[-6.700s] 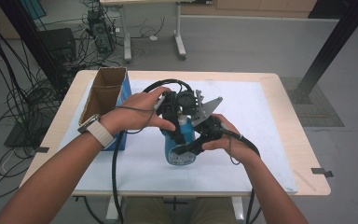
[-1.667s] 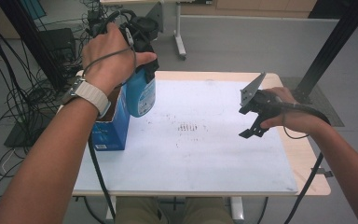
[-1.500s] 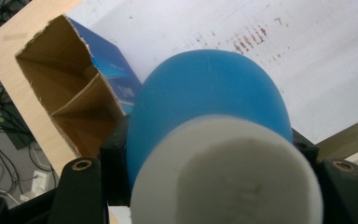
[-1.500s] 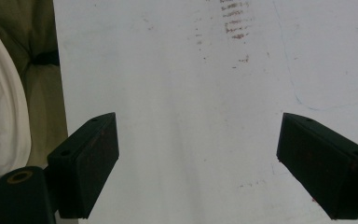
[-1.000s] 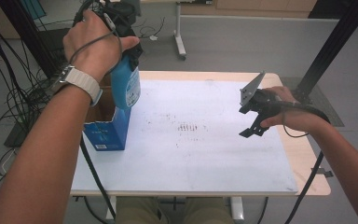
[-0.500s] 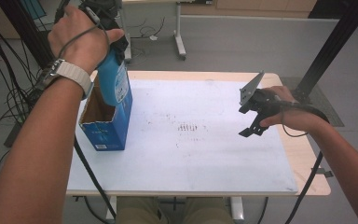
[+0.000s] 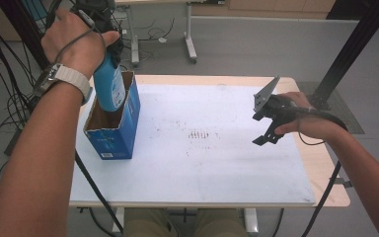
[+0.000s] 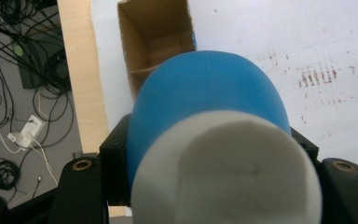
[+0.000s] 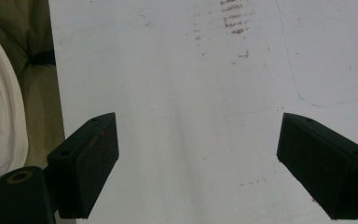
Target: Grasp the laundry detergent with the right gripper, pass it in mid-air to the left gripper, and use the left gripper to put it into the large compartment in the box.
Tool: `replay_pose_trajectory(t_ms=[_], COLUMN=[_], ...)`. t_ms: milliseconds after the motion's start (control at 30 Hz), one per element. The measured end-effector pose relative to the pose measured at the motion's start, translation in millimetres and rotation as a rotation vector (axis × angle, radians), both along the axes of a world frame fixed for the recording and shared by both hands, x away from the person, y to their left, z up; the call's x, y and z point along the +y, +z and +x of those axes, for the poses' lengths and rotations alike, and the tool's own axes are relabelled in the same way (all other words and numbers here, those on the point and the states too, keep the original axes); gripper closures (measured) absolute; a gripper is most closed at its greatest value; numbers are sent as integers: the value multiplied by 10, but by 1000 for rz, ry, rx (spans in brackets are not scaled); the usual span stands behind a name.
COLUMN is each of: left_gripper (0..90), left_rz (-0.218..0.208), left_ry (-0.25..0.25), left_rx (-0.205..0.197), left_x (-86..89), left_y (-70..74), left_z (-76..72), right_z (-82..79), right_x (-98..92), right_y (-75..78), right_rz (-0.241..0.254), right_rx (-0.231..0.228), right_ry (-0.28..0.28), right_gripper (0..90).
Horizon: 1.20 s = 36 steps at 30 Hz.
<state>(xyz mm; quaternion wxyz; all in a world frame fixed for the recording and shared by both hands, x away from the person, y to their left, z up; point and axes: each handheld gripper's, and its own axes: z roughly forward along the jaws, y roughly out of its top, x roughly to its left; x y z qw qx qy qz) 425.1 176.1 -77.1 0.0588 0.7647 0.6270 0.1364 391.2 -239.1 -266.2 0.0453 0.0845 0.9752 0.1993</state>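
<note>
A person with bare forearms is wearing a watch (image 7: 59, 77) on a pale woven band. Each hand is carrying a black gripper (image 7: 266, 129) with 2 blocky jaws, brass-ringed screw holes, a trailing black cable, and a grey 3-cornered plate.

Blue bottle (image 7: 109, 89) with white cap (image 8: 226, 172): upright, cap uppermost, lower end inside the open top of the blue carton (image 7: 113, 131). Carton stands upright at the table's far-left, brown interior visible.

Even, soft indoor light; close-up views slightly blurred, shadows faint.
</note>
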Motion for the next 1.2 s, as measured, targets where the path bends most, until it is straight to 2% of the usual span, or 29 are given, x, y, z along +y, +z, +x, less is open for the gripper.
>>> replay_pose_trajectory(t_ms=[567, 1200], left_gripper=[376, 375], left_rz=[10, 29], left_ry=[30, 56], left_rx=[-2, 18], left_x=[88, 170], left_y=[-107, -467], left_z=[72, 203], right_z=[-10, -1], right_x=[-44, -104], right_y=[-17, -68], right_rz=[5, 17], right_rx=[3, 10], right_ry=[-16, -37], right_gripper=[124, 124])
